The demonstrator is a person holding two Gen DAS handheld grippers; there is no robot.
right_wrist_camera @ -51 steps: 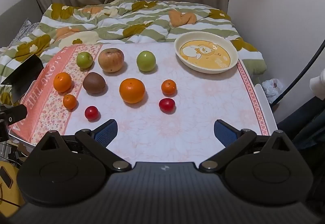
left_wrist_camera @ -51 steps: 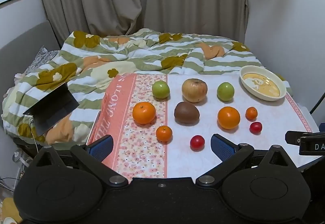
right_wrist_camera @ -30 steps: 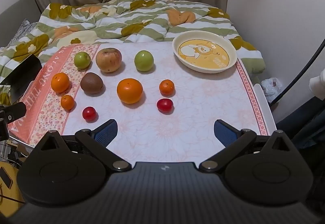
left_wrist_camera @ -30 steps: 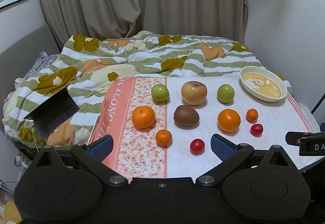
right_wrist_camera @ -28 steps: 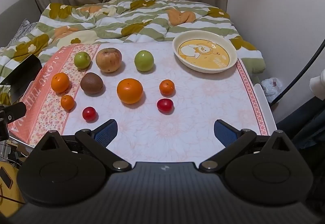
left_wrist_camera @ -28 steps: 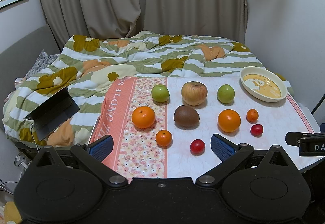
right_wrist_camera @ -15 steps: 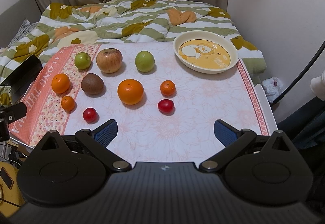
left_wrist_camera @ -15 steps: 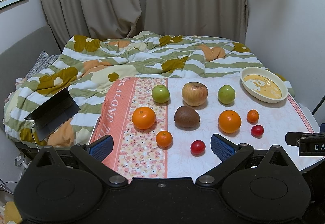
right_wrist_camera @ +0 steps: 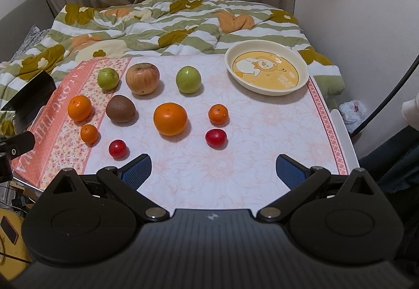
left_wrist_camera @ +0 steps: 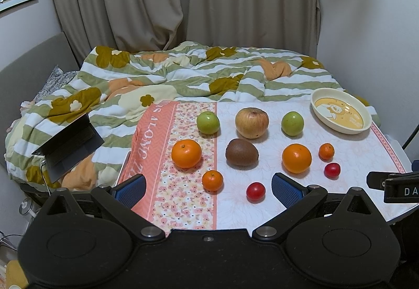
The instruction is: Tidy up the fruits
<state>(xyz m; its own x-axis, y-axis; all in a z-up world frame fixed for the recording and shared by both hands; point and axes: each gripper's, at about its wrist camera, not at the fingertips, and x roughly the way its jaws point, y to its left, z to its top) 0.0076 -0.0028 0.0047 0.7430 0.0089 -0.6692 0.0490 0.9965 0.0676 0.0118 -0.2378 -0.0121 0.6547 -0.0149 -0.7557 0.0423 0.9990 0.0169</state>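
Fruit is round: with your left gripper (left_wrist_camera: 207, 188) and right gripper (right_wrist_camera: 213, 167) both spread wide and empty, a clumsy nudge could roll the cherry tomato (right_wrist_camera: 215, 137) off the worktop (right_wrist_camera: 262, 147). Near the plate (right_wrist_camera: 267, 70), nothing blocks it.

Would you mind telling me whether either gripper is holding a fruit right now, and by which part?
Nothing is held. The left gripper and the right gripper are both open and empty, short of the fruit on the table.

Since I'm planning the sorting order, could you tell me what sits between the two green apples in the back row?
The large yellowish-red apple sits between the left green apple and the right green apple, touching neither; the right wrist view shows it best.
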